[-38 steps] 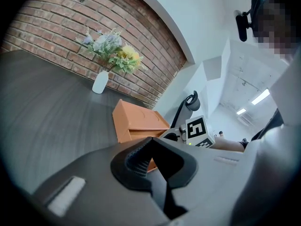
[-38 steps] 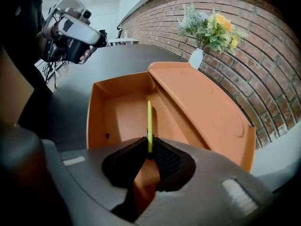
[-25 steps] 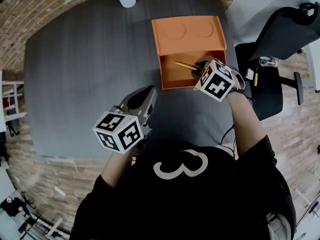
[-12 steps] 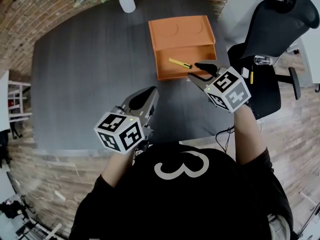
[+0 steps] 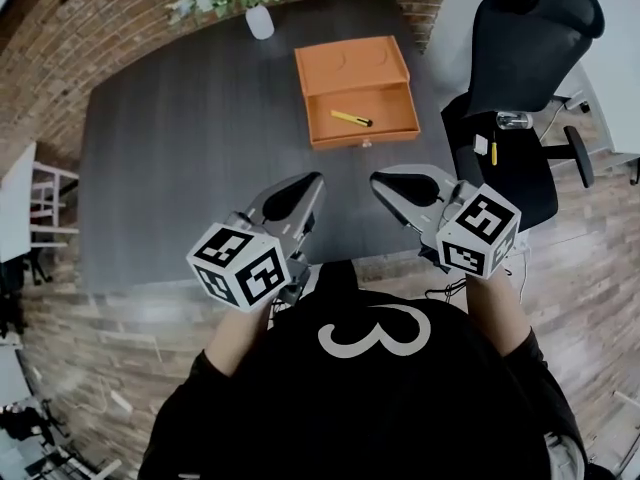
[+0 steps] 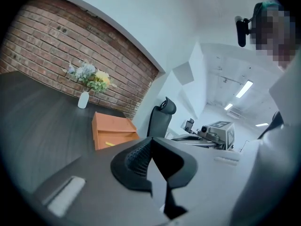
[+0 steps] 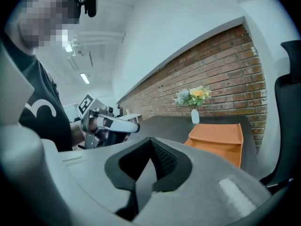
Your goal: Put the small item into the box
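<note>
The orange box [image 5: 355,93] stands open at the table's far side, its lid folded back. A small yellow stick-like item [image 5: 351,119] lies inside its tray. My right gripper [image 5: 380,181] hovers near the table's front edge, well short of the box, jaws shut with nothing between them. Beside it my left gripper [image 5: 312,181] is also shut and empty. In the left gripper view the box [image 6: 113,131] shows beyond the closed jaws [image 6: 150,142]. In the right gripper view the box [image 7: 218,138] sits to the right of the closed jaws [image 7: 151,142].
A white vase of flowers [image 5: 260,20] stands at the table's [image 5: 180,148] far edge, left of the box. A black office chair [image 5: 510,68] is at the table's right side. Brick floor surrounds the table.
The right gripper let go of the yellow item in the box, drew back toward the person with its jaws open, then shut. The left gripper has hardly moved.
</note>
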{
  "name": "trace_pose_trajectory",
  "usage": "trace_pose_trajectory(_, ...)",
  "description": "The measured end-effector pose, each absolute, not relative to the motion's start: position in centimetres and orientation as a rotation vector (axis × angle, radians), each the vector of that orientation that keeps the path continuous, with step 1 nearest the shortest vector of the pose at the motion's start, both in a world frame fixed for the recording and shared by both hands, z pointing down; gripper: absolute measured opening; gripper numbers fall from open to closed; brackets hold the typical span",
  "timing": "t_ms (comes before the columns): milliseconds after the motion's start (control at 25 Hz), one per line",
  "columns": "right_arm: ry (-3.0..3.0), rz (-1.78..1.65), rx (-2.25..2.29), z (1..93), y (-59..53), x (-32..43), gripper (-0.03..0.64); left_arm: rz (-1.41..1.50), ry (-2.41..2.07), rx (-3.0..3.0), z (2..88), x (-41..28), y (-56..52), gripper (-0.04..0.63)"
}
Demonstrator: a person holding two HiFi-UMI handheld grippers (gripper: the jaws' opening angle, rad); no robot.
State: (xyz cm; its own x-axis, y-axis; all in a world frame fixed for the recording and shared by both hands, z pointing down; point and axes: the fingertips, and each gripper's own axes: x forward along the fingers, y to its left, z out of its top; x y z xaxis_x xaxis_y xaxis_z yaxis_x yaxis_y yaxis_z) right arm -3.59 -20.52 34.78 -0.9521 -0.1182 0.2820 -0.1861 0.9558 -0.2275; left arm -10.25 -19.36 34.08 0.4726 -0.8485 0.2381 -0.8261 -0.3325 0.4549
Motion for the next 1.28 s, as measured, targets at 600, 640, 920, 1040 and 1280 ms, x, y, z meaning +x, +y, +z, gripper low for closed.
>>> trace_pose_trajectory(600,-2.975,0.319,0.259,29.6,-15.1,0.5,0.002,0.041,-1.411,2.399,29.0,-5.0,-14.1,0.011)
trace_pose_trajectory(640,-2.982,0.32,0.263,29.3,-15.0,0.6,0.002,0.042,-1.407,2.405,28.9,-4.8,-13.9,0.011)
trace_pose_trajectory(920,-3.001,0.3,0.277,28.4,-14.0,0.9,0.002,0.037,-1.399,2.429,28.3,-4.1,-12.8,0.011)
trace_pose_trajectory(1040,-3.006,0.278,0.277,28.2,-13.6,1.1,0.002,0.03,-1.399,2.441,28.0,-3.8,-12.4,0.011)
trace_pose_trajectory(1280,-3.006,0.255,0.283,27.8,-13.1,1.5,0.002,0.019,-1.4,2.457,27.4,-3.4,-11.8,0.011)
